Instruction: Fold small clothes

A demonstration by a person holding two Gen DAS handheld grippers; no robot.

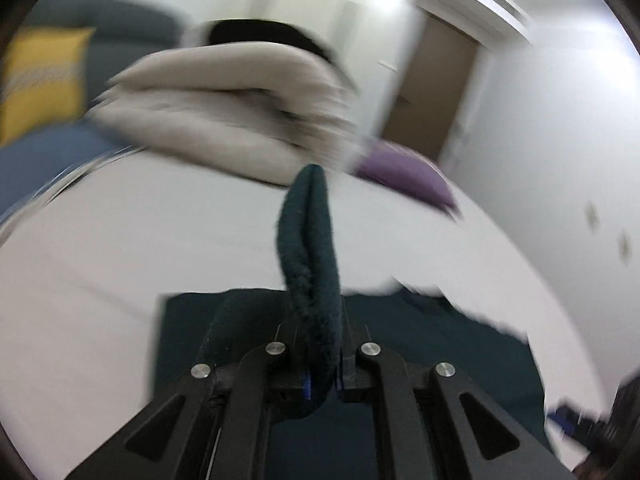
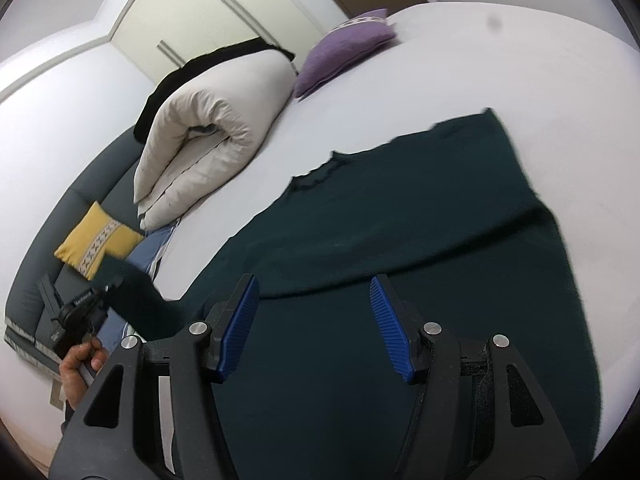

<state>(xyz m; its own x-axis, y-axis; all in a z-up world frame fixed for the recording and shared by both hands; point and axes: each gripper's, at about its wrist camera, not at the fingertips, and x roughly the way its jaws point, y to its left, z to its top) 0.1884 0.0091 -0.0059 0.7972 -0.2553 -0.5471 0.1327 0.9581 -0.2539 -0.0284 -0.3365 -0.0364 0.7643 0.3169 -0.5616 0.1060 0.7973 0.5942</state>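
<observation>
- A wide white bed (image 2: 460, 60) fills the room's middle.
- A dark green garment (image 2: 400, 220), soft and fuzzy like knitwear, lies spread flat on the bed, its scalloped neckline toward the far side and a shallow crease running across its width.
- A folded cream duvet (image 2: 208, 132) sits past the garment near the bed's edge, a purple cushion (image 2: 344, 52) beside it.
- A yellow cushion (image 2: 96, 240) lies on the grey sofa (image 2: 100, 184) beside the bed.
- The right gripper (image 2: 316, 328) hovers over the garment's near part, blue pads apart, grasping nothing.
- The left gripper (image 1: 322, 376) is clenched on a lifted fold of the garment's edge, which stands up between its fingers.
</observation>
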